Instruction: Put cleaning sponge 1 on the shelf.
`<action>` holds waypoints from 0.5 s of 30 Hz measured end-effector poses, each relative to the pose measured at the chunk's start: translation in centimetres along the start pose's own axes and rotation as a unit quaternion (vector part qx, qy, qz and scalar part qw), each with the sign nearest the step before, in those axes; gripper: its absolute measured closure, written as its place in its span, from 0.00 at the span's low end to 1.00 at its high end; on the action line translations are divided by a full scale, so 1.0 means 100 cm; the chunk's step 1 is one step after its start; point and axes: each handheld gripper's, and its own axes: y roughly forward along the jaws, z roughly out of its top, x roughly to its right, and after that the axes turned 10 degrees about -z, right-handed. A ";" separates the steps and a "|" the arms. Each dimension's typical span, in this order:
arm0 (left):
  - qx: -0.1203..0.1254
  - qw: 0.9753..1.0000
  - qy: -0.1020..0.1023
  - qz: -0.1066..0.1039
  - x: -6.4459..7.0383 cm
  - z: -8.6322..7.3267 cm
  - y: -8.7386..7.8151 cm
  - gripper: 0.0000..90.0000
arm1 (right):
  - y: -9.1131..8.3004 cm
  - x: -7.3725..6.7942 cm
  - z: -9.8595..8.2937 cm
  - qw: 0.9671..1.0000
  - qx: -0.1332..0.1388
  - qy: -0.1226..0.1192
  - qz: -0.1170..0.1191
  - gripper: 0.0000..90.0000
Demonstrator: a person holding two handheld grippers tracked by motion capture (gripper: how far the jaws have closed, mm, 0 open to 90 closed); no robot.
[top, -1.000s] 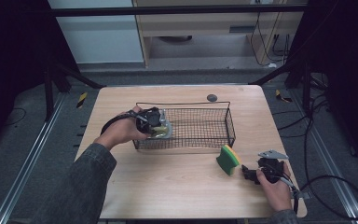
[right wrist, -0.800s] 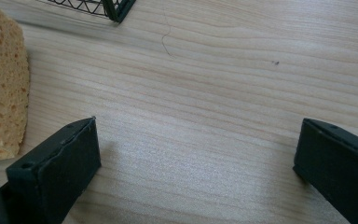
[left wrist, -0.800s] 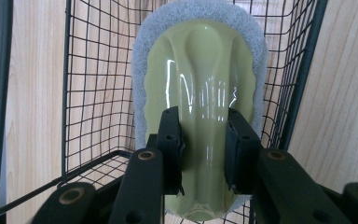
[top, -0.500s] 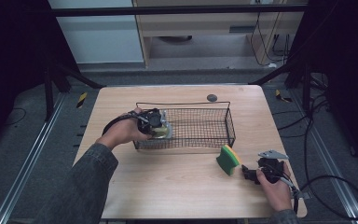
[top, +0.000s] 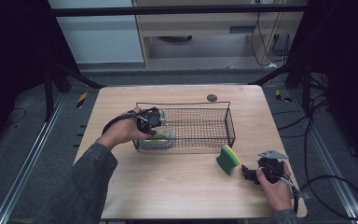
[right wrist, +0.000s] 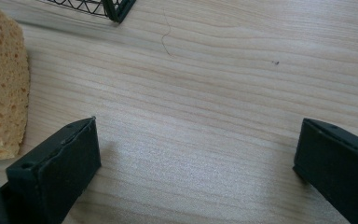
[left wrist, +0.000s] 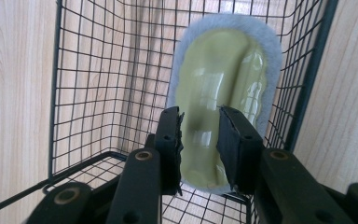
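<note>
A grey scrubbing pad with a pale green plastic top (left wrist: pixel 223 70) lies in the left end of the black wire basket (top: pixel 223 103), where it also shows as the pad (top: pixel 157 138). My left gripper (top: pixel 154 120) hangs just above it inside the basket. In the left gripper view the left gripper (left wrist: pixel 200 126) has its jaws a little apart, and the pad's green top shows in the gap beyond them. A yellow and green sponge (top: pixel 228 159) stands on edge on the table. My right gripper (top: pixel 248 173) rests just right of it, and in its own view the right gripper (right wrist: pixel 196 140) is wide open over bare wood, the sponge (right wrist: pixel 2 88) at the left.
The wooden table (top: pixel 177 196) ends close behind my right hand at the front right. A small dark round disc (top: pixel 211 97) lies behind the basket. The basket's corner (right wrist: pixel 116 11) is just beyond the right gripper. Cables trail off the table's right side.
The pad has sunk from beside the left gripper's jaws to the basket floor while the left hand stayed nearly in place. The right gripper and sponge have not moved.
</note>
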 end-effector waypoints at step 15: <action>0.051 0.998 -0.025 0.030 0.003 -0.001 -0.028 0.59 | 0.000 0.000 0.000 1.000 0.000 0.000 0.000 0.01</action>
